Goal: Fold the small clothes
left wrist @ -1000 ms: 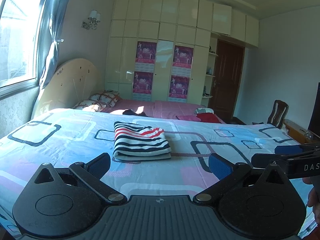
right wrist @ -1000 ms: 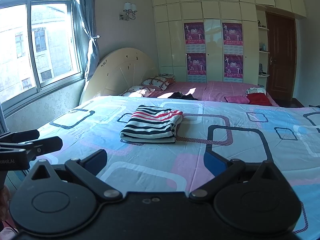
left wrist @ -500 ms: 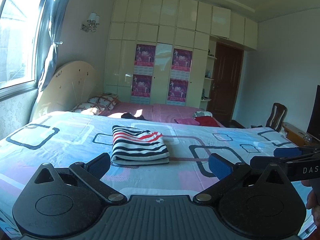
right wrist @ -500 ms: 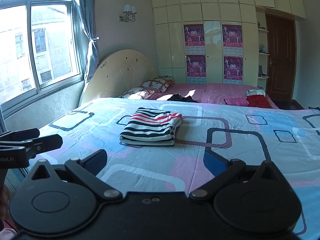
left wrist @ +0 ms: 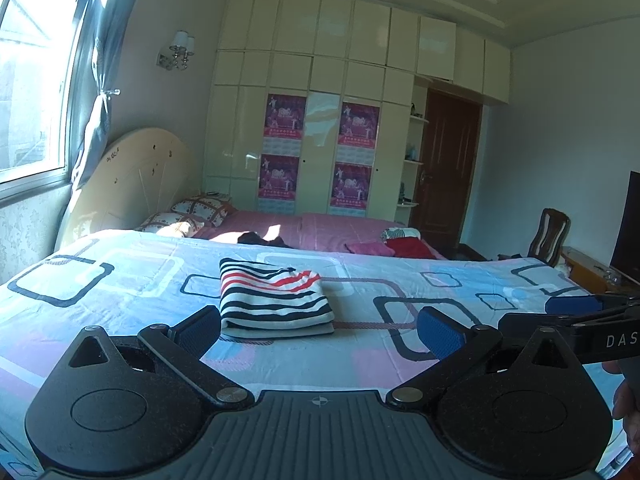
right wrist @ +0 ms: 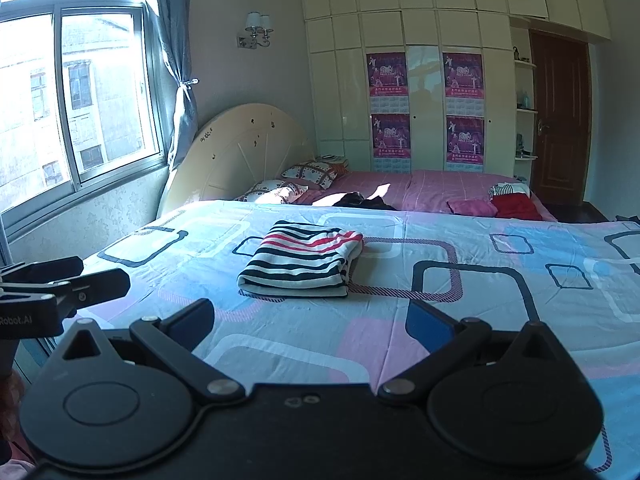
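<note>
A folded striped garment (left wrist: 272,300), white with black and red stripes, lies flat on the patterned bed sheet (left wrist: 120,280). It also shows in the right wrist view (right wrist: 304,262). My left gripper (left wrist: 320,330) is open and empty, held back from the garment's near edge. My right gripper (right wrist: 314,326) is open and empty, also short of the garment. The right gripper's fingers (left wrist: 576,312) show at the right edge of the left wrist view. The left gripper's fingers (right wrist: 68,284) show at the left edge of the right wrist view.
A second bed with a pink cover (right wrist: 440,190) lies behind, with pillows (right wrist: 308,174), dark clothes (right wrist: 360,201) and red and pink clothes (right wrist: 508,205) on it. A window (right wrist: 72,100), a wardrobe (right wrist: 424,92), a door (right wrist: 558,120) and a chair (left wrist: 550,236) surround the beds.
Both grippers have drawn back and tilted up a little, so the garment sits slightly lower and farther in view. The garment has not moved.
</note>
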The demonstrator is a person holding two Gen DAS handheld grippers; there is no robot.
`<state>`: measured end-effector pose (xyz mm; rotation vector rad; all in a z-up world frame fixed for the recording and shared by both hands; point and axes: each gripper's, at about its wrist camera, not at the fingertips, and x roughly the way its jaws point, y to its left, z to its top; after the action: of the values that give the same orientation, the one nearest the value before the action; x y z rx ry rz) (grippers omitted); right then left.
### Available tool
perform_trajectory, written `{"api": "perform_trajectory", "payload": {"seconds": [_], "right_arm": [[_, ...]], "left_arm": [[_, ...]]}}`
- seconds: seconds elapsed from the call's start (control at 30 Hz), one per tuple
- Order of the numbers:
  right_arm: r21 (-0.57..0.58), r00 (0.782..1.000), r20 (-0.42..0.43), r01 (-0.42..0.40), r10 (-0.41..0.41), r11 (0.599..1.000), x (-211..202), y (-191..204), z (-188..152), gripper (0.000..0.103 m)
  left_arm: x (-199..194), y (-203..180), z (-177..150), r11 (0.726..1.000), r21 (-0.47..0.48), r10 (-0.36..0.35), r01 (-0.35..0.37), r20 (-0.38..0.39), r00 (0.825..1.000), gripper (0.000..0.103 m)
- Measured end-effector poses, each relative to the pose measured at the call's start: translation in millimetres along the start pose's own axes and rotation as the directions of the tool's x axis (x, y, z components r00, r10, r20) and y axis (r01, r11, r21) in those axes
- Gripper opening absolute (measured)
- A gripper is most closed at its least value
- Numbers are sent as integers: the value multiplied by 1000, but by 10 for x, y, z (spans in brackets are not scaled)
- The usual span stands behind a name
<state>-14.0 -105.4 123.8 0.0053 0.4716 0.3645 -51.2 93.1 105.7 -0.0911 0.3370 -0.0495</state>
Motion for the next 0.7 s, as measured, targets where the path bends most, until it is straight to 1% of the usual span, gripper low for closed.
{"api": "perform_trajectory", "payload": {"seconds": [0.7], "right_arm": [[3, 1000, 17, 2, -2, 1000, -20, 4, 79, 103]], "left_arm": [[29, -56, 52, 1000, 12, -1, 1, 14, 1000, 103]]}}
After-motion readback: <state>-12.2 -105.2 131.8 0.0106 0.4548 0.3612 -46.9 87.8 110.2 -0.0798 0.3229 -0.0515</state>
